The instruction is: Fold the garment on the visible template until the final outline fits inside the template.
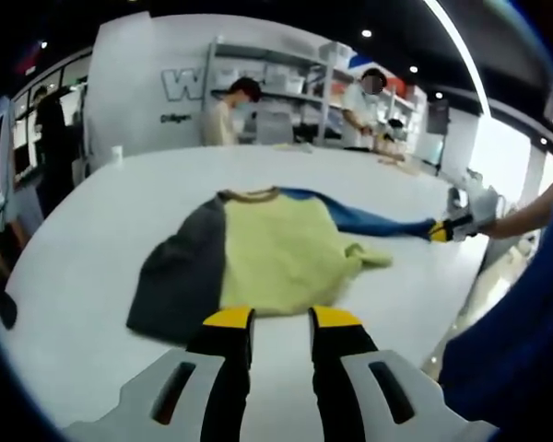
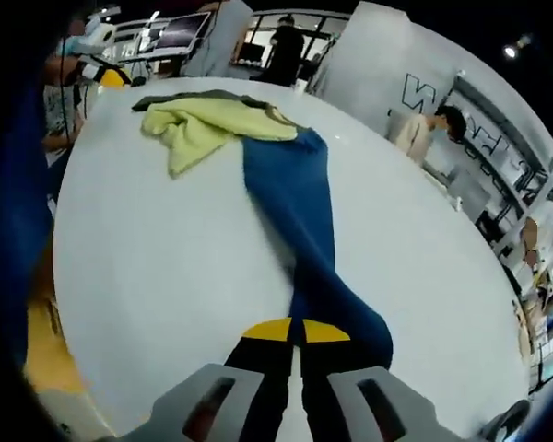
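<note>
White tabletop (image 1: 92, 239) runs wide under both grippers, with metal shelving (image 1: 286, 83) and people standing at the far side of the room. On the far wall large pale letters (image 1: 182, 85) begin with "W", with a smaller dark line under them too blurred to read. A long-sleeved shirt (image 1: 276, 253) lies flat in the middle of the table: yellow-green body, brown collar at the far edge, dark grey sleeve to the left, blue sleeve (image 2: 300, 207) stretched out to the right (so its long axis runs left to right, cuff to cuff). The left gripper (image 1: 281, 322) hovers at the near hem, its yellow-tipped jaws spread apart and holding nothing. The right gripper (image 2: 295, 331) has its jaws pinched together on the blue sleeve's end.
</note>
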